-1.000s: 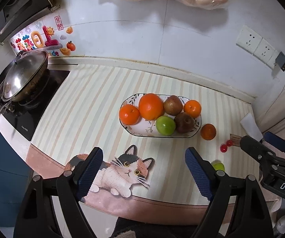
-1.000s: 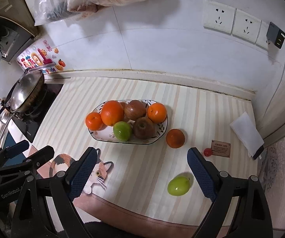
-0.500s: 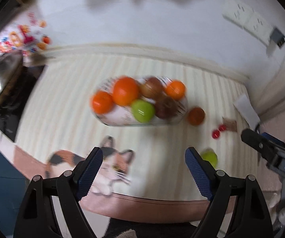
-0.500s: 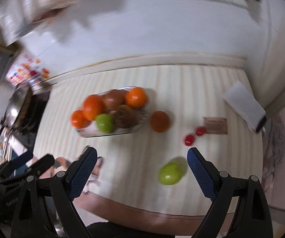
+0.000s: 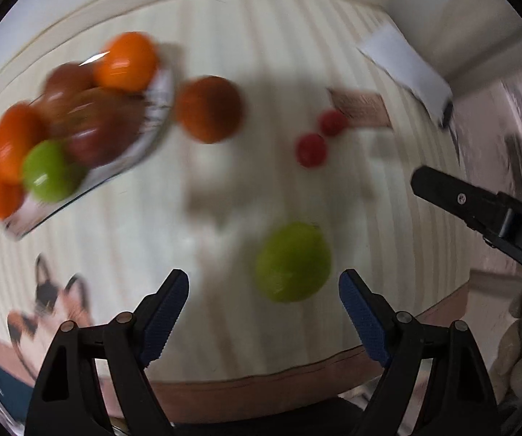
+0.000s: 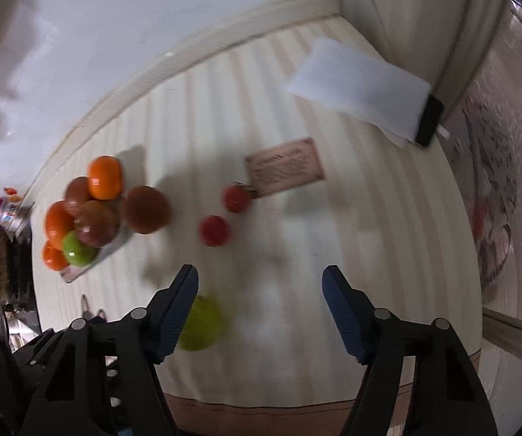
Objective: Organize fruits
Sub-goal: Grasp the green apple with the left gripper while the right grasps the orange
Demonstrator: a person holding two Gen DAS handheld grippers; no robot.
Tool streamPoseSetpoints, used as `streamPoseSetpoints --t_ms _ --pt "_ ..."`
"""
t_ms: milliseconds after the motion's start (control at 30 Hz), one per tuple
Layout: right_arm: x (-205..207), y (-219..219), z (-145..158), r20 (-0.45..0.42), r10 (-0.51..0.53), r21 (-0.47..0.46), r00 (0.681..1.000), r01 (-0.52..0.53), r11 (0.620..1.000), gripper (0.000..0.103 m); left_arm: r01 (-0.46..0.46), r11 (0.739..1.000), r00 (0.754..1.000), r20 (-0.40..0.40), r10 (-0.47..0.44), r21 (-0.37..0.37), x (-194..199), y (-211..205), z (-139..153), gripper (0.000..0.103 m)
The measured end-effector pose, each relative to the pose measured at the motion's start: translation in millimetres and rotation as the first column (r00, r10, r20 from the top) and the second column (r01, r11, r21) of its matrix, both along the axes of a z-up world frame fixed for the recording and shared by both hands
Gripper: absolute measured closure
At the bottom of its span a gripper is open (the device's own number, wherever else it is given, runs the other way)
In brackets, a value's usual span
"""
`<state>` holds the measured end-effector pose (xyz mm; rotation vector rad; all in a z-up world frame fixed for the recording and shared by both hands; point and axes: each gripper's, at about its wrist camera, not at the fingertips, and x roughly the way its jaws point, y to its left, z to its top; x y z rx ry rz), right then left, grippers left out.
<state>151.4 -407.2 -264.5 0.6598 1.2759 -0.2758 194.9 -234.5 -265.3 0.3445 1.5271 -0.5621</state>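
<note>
**Two grippers hovering over loose fruit on a striped counter**

Striped cream counter [image 5: 224,29] is filling both views, running up to a pale wall behind. Both pictures are blurring, so fine detail is hard to make out.

At the left, a patterned plate [image 5: 152,123] is holding a heap of fruit: oranges, brownish fruit and one green one. That heap is probably where the loose fruit belongs. Lying loose on the counter are an orange [image 5: 208,109] just beside the plate's rim, two small red fruits [image 5: 311,149] near a brown card [image 6: 284,165], and a green fruit [image 5: 293,261] closest to the counter's front edge.

From above, the left gripper [image 5: 264,309] is pointing down with its blue pads spread wide and nothing between them; the green fruit is lying just ahead of the gap, nearer the right-hand pad. This looks like a line-up for picking it up, though no contact is showing.

Nearby, the right gripper [image 6: 260,305] is also empty, and its jaws are closing. Bare counter is lying between its pads, while the green fruit is sitting partly behind its left pad. The two red fruits are lying ahead of it and may be its target.

Off to the right, a white folded cloth [image 6: 361,89] is resting by the wall, well clear. With both grippers working close together, they may be crowding each other around the green fruit.
</note>
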Motion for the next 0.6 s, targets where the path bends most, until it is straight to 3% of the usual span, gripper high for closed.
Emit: streamPoseSetpoints --t_ms 133,167,200,233,400,600 --pt "-6.3 -14.3 -15.6 -0.025 -0.033 0.011 0.999 0.034 0.999 0.030 0.104 0.993 0.994 -0.018 -0.103 0.061 -6.5 -27.8 -27.8 0.018" --pt "-7.8 -18.0 -17.5 -0.029 -0.041 0.014 0.999 0.041 0.999 0.030 0.126 0.989 0.992 -0.012 -0.126 0.071 -9.1 -33.0 -33.3 0.027" --pt "-8.2 -19.7 -18.4 -0.031 -0.045 0.015 0.999 0.045 0.999 0.030 0.139 0.987 0.990 -0.006 -0.139 0.084 -10.6 -36.3 -37.3 0.045" --pt "-8.0 -21.2 -19.0 -0.034 -0.046 0.014 0.998 0.047 0.999 0.030 0.144 0.986 0.990 -0.014 -0.144 0.079 -11.4 -37.3 -40.3 0.048" --pt "1.4 -20.5 -19.8 -0.031 -0.022 0.017 0.999 0.023 1.000 0.030 0.103 0.990 0.993 0.045 -0.107 0.097 -7.1 -28.8 -37.9 0.049" --pt "46.4 6.1 -19.0 0.010 0.077 0.081 0.997 -0.078 0.994 0.030 -0.039 0.993 0.997 0.069 0.031 0.112 9.1 25.9 -25.8 0.049"
